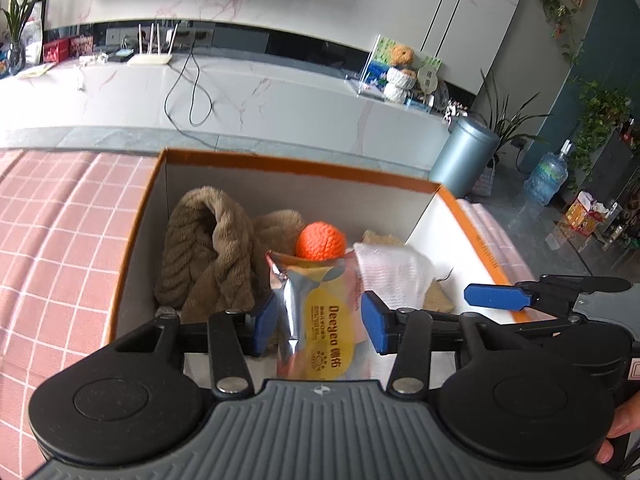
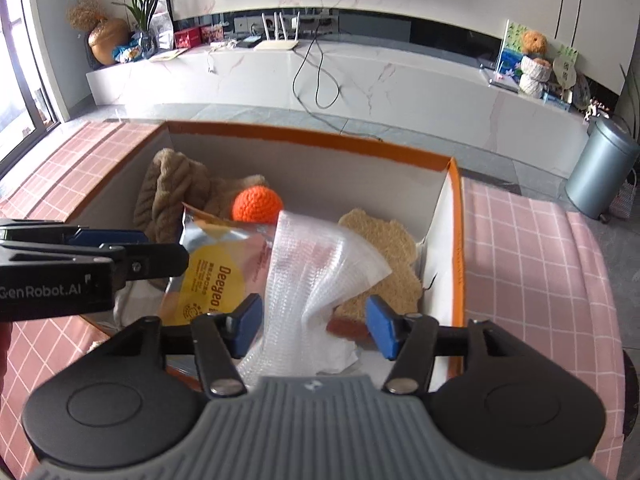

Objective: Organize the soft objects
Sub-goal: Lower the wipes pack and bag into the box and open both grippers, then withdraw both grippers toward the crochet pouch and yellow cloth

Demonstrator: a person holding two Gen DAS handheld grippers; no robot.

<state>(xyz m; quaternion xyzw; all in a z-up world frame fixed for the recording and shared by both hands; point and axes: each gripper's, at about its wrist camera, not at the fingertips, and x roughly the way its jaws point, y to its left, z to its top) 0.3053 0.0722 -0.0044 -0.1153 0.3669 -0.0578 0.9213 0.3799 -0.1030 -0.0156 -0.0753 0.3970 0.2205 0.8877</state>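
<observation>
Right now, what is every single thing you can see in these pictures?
box: one, orange rim, white inside, on the pink checked cloth.
fluffy brown fabric: one bundle, box's left end.
knitted ball: one, orange, middle of box.
foil packet: one, silver and yellow, in front of the ball.
bubble wrap: one clear sheet, beside the packet.
tan pad: one, box's right end.
router: one, white, marble shelf.
teddy: one, brown, shelf's right.
bin: one, grey-blue, floor.
left tongs: blue pads, open either side of the packet.
right tongs: blue pads, open around the bubble wrap.
</observation>
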